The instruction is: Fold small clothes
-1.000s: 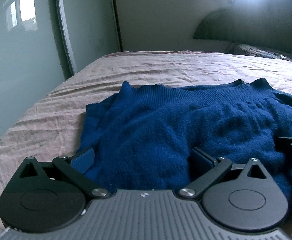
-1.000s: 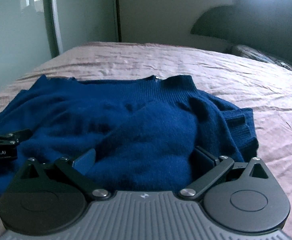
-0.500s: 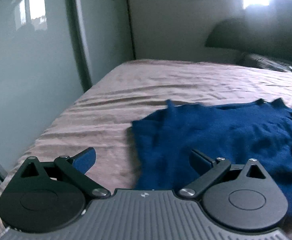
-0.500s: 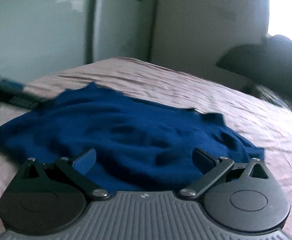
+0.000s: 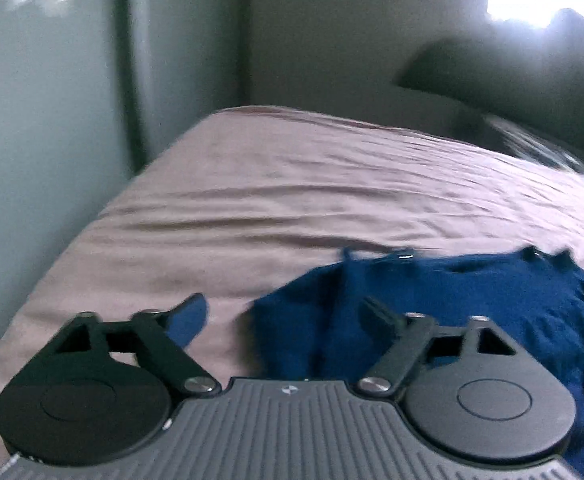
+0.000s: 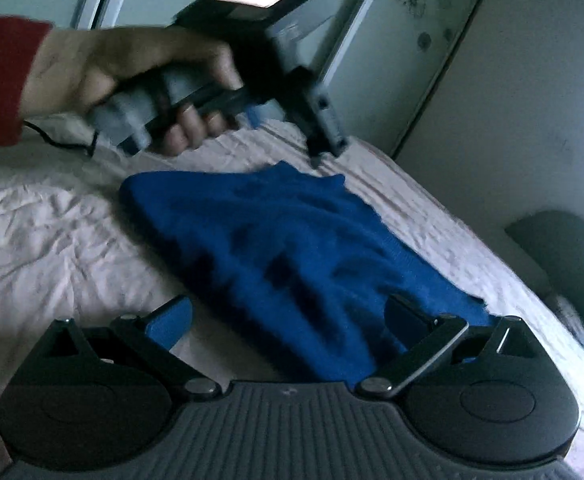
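Observation:
A dark blue knitted sweater [image 5: 472, 300] lies crumpled on the bed, at the lower right of the left wrist view. My left gripper [image 5: 284, 314] hangs over its left edge and the bare sheet. Its jaws are closing, and nothing is pressed between the pads. In the right wrist view the sweater [image 6: 292, 240] runs diagonally across the middle. My right gripper [image 6: 290, 318] stands open just above its near end and grips nothing. The same view shows a hand [image 6: 132, 76] in a red sleeve holding the left gripper [image 6: 326, 148] above the sweater's far edge.
The bed is covered by a wrinkled pinkish sheet [image 5: 292, 200], with bare sheet [image 6: 52, 240] on either side of the sweater. Glossy wardrobe doors [image 5: 32, 120] stand close along the bed's side. A dark headboard [image 5: 512, 72] rises at the far end.
The left gripper has moved left off the sweater toward its edge, and its jaws have narrowed. The right view has rolled and swung, now showing the hand and the left gripper.

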